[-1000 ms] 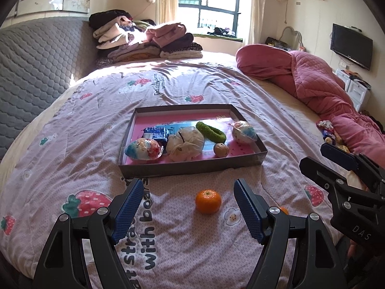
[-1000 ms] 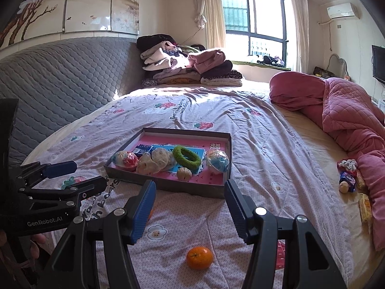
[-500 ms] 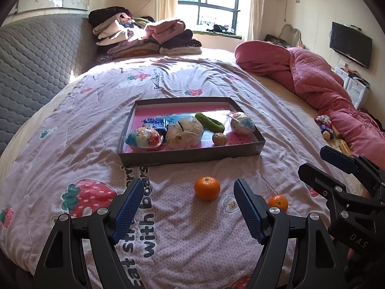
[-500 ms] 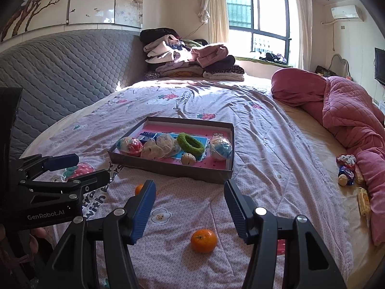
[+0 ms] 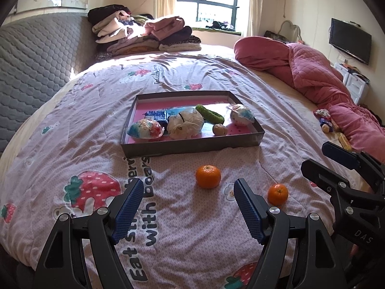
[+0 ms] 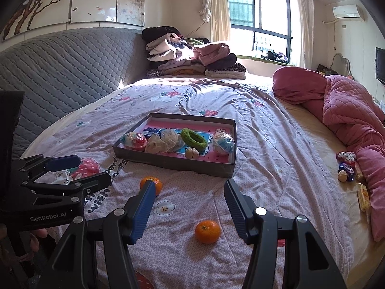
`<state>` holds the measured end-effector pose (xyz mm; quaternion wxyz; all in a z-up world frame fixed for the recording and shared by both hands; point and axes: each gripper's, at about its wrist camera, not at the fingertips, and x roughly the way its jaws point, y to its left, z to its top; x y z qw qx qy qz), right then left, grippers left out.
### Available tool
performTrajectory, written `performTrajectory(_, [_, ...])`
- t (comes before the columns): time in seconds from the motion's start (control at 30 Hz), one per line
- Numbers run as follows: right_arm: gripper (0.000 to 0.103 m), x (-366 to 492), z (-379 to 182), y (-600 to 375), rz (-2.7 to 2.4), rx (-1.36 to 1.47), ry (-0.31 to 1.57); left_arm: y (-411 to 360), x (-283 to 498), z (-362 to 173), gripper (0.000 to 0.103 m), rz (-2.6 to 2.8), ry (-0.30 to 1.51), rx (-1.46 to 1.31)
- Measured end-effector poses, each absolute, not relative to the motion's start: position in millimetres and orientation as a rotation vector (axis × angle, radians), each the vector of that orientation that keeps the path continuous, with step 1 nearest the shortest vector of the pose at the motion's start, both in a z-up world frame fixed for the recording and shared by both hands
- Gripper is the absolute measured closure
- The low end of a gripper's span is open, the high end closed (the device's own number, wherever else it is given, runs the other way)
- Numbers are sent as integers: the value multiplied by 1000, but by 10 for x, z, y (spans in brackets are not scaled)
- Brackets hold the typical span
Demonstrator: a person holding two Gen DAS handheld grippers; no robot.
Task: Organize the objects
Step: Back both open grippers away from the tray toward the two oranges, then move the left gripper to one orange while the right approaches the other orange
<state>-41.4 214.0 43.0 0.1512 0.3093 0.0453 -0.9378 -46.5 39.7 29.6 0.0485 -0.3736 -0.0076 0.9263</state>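
A shallow dark box (image 5: pixel 192 144) with a pink floor lies mid-bed and holds wrapped balls, a white bag, a green ring (image 5: pixel 209 116) and a small nut. It also shows in the right wrist view (image 6: pixel 173 162). Two tangerines lie on the quilt in front of it: one (image 5: pixel 208 176) just beyond my open left gripper (image 5: pixel 187 190), the other (image 5: pixel 278 193) to its right. In the right wrist view the nearer tangerine (image 6: pixel 207 231) lies between the fingers of my open right gripper (image 6: pixel 189 190); the other tangerine (image 6: pixel 154 183) sits behind the left finger.
A pink duvet (image 5: pixel 324 77) is heaped along the right side, with small toys and snacks (image 6: pixel 346 166) beside it. Folded clothes (image 5: pixel 142 33) are stacked at the head of the bed. A grey padded headboard (image 6: pixel 60 67) runs along the left.
Both grippers have pulled back from the box and risen a little. The second tangerine has come into the left wrist view. Both grippers stay open.
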Motion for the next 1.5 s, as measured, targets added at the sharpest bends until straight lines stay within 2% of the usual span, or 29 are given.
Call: performTrajectory(1.5, [45,-196,-168,2274,-2653,1066,158,538,-330,-198,25,2708,21,-1277])
